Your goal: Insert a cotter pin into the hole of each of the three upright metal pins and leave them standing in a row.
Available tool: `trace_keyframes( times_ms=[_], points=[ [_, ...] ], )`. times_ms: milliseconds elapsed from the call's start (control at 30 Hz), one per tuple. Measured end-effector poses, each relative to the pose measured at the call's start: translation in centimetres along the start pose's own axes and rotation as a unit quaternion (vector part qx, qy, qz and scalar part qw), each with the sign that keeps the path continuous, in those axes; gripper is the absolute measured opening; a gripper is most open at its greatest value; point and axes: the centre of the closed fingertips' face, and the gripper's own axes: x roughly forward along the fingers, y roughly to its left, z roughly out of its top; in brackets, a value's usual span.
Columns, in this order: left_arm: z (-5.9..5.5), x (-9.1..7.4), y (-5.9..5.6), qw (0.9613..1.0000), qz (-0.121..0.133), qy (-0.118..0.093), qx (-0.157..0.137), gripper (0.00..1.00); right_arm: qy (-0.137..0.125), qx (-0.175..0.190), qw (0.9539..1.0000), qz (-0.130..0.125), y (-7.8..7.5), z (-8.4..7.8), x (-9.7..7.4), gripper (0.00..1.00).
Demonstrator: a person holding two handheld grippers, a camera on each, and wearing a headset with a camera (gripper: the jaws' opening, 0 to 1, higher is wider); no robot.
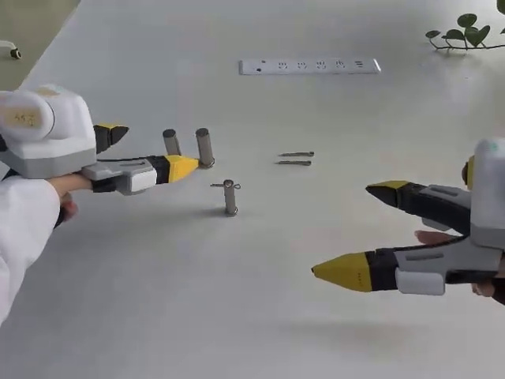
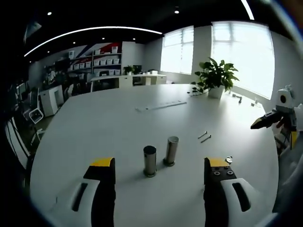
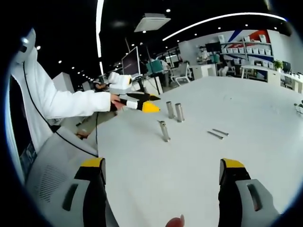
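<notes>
The left gripper (image 1: 151,148) hovers over the white table (image 1: 252,324) at the left of the head view, held by a person in a white sleeve (image 1: 20,229). Its jaws are spread wide with nothing between them. Its yellow-tipped jaw points at two bare metal pins (image 1: 204,148), which stand upright just beside each other. In the left gripper view this pair lies ahead of the gap between the jaws, and the right gripper view shows a clear space between the yellow tip and the nearest of the two. A third metal pin (image 1: 230,197) stands upright near the pair, set off toward the person so the three form a bent line and not a straight one. A cotter pin (image 1: 226,185) sits crosswise through the hole near its top, its ends sticking out on both sides. Two loose cotter pins (image 1: 296,155) lie flat and side by side on the table to the right of the pins, well apart from both grippers. The right gripper (image 1: 342,230) hangs above the table at the right of the head view. Its jaws are also wide apart and empty, its tips aimed left toward the pins but well apart from them. A white power strip (image 1: 309,66) lies along the far side of the table, and a leafy sprig (image 1: 465,35) reaches in at the far right corner. A potted plant (image 2: 215,78) stands at the table's far end in the left gripper view
</notes>
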Motion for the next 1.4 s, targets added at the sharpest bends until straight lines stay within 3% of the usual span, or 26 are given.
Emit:
trace_keyframes(
  times_ms=[300,400,500,600,700,900,1100,1233,1400],
  points=[
    [-1.8,2.5,0.8,0.9996,0.002,0.027,-0.006,0.51,0.005,0.0,1.0,-0.003,-0.4,-0.1,0.1,0.96],
    [-2.3,3.2,0.6,0.9995,-0.006,0.031,-0.006,0.49,0.009,0.003,0.9999,-0.006,-0.6,-0.3,0.0,0.96],
    [-3.0,3.8,1.1,0.9989,0.006,0.046,-0.001,0.41,0.018,0.008,0.9998,-0.004,-0.6,-0.8,-0.1,0.96],
    [-3.1,4.0,1.1,0.9988,0.012,0.048,0.003,0.32,0.021,0.009,0.9997,-0.003,-0.5,-1.0,-0.2,0.96],
    [-2.8,4.1,1.3,0.9988,0.024,0.041,-0.009,0.27,0.017,0.014,0.9998,-0.002,-0.5,-0.9,-0.2,0.96],
    [-2.6,4.6,1.5,0.9983,0.043,0.038,-0.006,0.16,0.016,0.018,0.9997,-0.002,-0.5,-1.0,-0.1,0.96],
    [-2.9,4.6,2.0,0.9968,0.061,0.05,0.007,0.12,0.014,0.021,0.9997,0.006,-0.1,-1.1,-0.1,0.95],
    [-2.9,4.4,1.9,0.9975,0.048,0.051,-0.013,0.11,0.018,0.022,0.9996,0.008,0.1,-1.4,0.0,0.95],
    [-3.1,4.2,1.9,0.9972,0.051,0.054,-0.001,0.11,0.025,0.016,0.9993,0.021,0.8,-1.8,0.1,0.96]
  ],
)
